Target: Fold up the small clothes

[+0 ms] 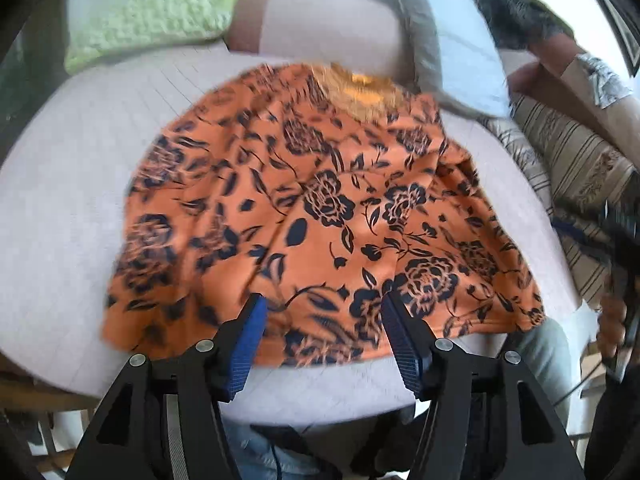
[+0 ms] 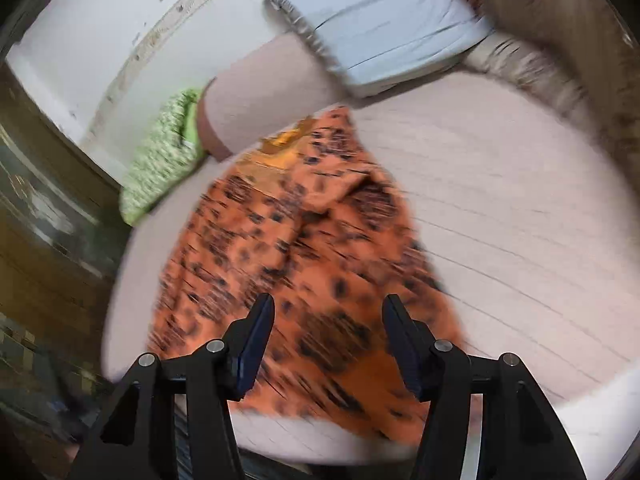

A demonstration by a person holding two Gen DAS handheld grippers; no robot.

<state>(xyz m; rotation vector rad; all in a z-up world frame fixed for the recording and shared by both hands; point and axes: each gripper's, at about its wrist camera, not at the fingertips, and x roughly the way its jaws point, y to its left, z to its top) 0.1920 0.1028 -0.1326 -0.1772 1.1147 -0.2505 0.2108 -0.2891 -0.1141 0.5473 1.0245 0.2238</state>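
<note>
Both jaws stand spread and empty, the left gripper and right gripper poised over the near hem of the orange floral top, which lies flat on the bed, collar far.

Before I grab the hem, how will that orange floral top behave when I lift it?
Probably floppy: the orange floral top lies flat with soft creases on the bed cover, so it should drape from both open grippers, left gripper and right gripper. It looks light and thin, likely sliding easily when pulled.
</note>
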